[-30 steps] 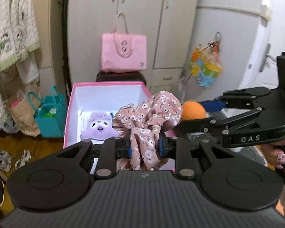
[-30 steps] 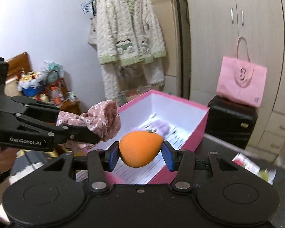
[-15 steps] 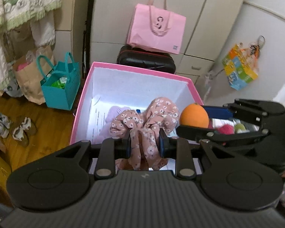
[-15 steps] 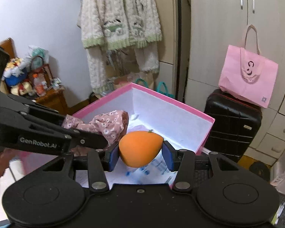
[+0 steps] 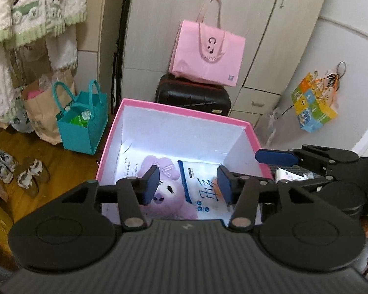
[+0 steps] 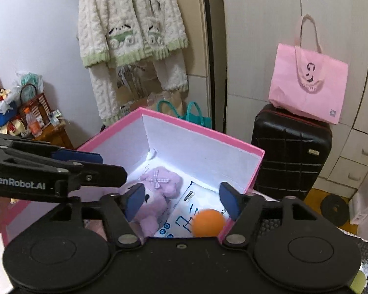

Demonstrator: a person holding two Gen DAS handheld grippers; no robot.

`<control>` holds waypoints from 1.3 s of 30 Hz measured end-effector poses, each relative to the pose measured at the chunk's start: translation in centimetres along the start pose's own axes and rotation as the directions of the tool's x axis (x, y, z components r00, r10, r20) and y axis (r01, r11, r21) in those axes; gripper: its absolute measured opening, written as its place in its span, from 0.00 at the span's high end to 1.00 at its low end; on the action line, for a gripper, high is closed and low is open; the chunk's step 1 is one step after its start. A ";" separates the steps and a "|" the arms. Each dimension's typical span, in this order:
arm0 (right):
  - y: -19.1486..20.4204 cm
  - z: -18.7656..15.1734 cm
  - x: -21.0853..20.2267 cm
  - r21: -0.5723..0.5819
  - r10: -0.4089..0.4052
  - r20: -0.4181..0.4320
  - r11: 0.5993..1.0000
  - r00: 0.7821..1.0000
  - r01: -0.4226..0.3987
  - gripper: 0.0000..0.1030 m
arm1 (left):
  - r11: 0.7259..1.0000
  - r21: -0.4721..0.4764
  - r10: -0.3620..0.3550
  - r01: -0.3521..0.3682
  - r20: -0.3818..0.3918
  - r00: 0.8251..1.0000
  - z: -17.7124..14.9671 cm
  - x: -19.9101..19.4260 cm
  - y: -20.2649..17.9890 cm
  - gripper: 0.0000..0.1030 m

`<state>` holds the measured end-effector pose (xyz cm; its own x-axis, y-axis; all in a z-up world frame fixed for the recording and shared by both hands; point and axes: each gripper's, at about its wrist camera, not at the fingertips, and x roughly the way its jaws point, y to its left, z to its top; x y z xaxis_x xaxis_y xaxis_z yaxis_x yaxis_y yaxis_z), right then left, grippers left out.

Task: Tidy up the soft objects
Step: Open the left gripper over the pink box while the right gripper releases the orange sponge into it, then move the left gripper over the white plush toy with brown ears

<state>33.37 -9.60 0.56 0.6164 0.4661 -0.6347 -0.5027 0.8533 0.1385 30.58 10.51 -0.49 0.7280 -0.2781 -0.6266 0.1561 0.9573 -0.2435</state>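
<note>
An open pink box with white inside walls stands in front of both grippers. A purple plush toy lies on printed paper in it. An orange ball lies in the box near its right wall; only a sliver of it shows in the left wrist view. My left gripper is open and empty above the box. My right gripper is open and empty above the box. The floral scrunchie is not in sight.
A black suitcase with a pink tote bag on top stands behind the box. A teal bag and a paper bag sit on the wooden floor at left. A knitted cardigan hangs on the wall.
Both grippers have opened. The left one let go of the floral scrunchie, the right one let go of the orange ball, which now lies in the box.
</note>
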 end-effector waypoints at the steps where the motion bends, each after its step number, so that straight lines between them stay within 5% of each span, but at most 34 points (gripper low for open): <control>1: 0.1 -0.1 -0.5 0.002 0.001 0.005 1.000 1.000 -0.001 0.29 | 1.000 0.013 -0.005 0.005 0.003 1.000 -0.1 -0.6 -0.3 0.50; 11: 0.0 -2.0 -10.8 0.025 0.024 0.096 0.999 0.995 -0.027 0.29 | 0.985 0.151 -0.091 0.088 0.011 0.996 -2.5 -9.3 -3.7 0.45; 21: 0.4 -6.4 -21.6 0.011 0.028 0.124 0.999 0.992 -0.030 0.29 | 0.933 0.306 -0.197 0.188 -0.002 0.980 -5.6 -17.1 -7.5 0.38; 30: 0.4 -12.9 -26.6 -0.004 -0.078 0.129 0.997 0.989 0.079 0.27 | 0.873 0.394 -0.275 0.289 -0.093 0.957 -9.1 -18.3 -11.5 0.36; 39: -2.4 -19.1 -27.3 0.081 -0.169 0.122 0.984 0.978 0.160 0.27 | 0.829 0.418 -0.314 0.372 -0.203 0.927 -11.7 -15.0 -15.2 0.36</control>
<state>6.16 -28.83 3.01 0.7618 0.3399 -0.5514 -0.3468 0.9330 0.0960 9.52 -0.85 3.98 0.4905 -0.5750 -0.6547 0.6795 0.7228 -0.1257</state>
